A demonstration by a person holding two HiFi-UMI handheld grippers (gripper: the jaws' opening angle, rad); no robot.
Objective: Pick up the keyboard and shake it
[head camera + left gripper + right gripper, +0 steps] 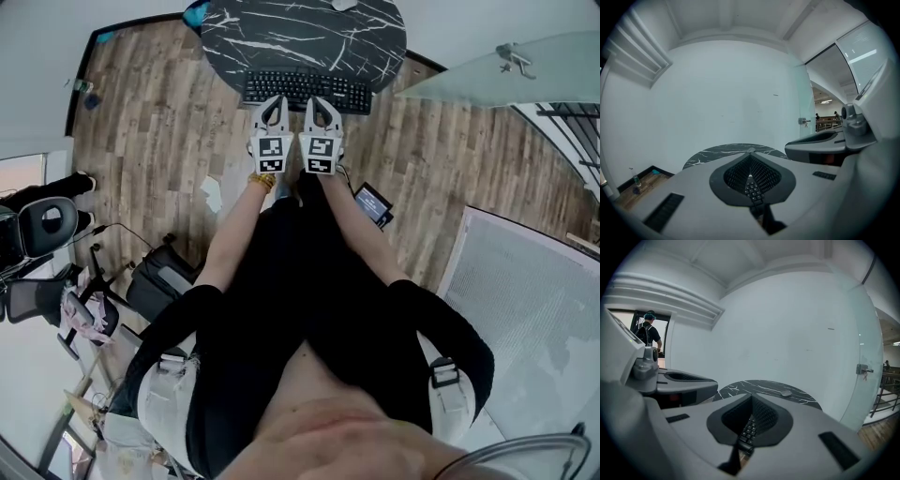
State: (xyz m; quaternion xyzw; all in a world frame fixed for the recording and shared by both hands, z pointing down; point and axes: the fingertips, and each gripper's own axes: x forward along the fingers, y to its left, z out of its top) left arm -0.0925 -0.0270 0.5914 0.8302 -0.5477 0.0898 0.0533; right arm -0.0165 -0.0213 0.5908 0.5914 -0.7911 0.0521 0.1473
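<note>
Now holding the left gripper and right gripper straight out, side by side, tipped a little down, each with its 2 jaws pressed tight together on nothing. Pointing both tips at the keyboard, flat on the near edge of the black table, right by the tips, not gripped.

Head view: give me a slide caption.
Left gripper and right gripper, both shut, side by side, point at the keyboard on a marble table.
</note>
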